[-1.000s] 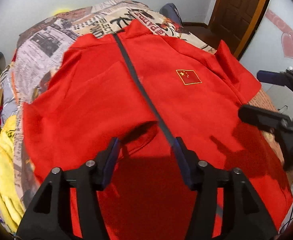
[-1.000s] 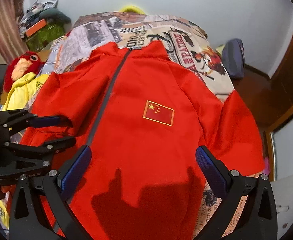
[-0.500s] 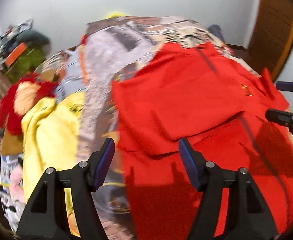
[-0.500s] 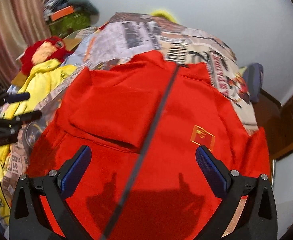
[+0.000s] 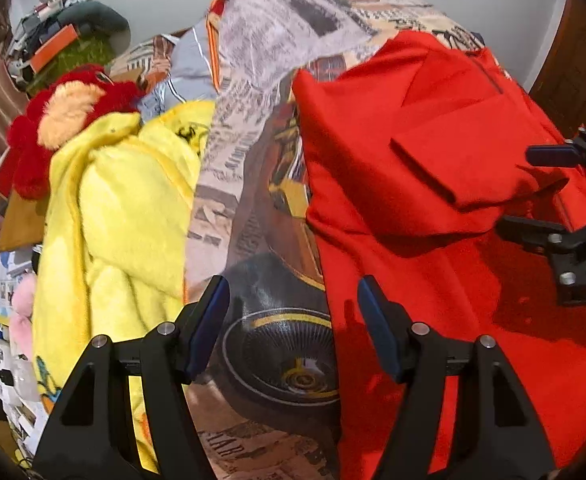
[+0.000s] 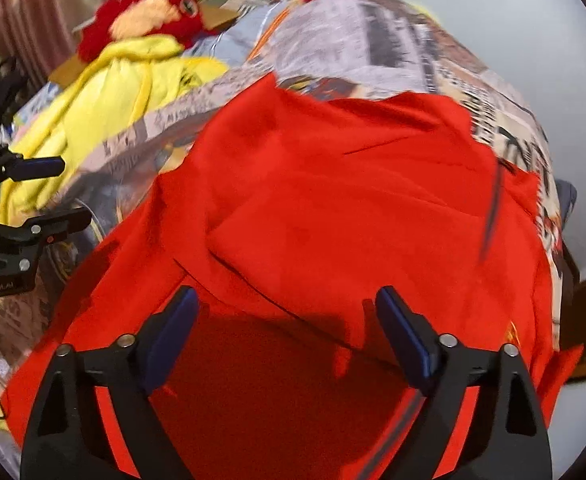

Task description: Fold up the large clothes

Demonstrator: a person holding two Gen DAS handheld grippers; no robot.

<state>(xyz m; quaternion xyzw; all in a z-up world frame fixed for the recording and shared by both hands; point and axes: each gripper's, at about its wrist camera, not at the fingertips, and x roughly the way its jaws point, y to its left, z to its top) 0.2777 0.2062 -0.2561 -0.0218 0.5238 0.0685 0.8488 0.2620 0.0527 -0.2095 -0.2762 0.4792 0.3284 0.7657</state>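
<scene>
The left gripper (image 5: 291,320), spread and empty, hovers at the red jacket's (image 5: 433,208) bed-side edge. The right gripper (image 6: 287,332) (also spread) hangs over its middle, so the left is nearer that edge.

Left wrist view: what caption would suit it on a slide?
Open left gripper hovers at the red jacket edge on a newspaper-print bedspread, yellow plush garment alongside.

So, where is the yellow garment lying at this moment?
In the left wrist view the yellow garment lies left of the red jacket, a strip of printed bedcover between them, with the red plush toy at its far end.
</scene>
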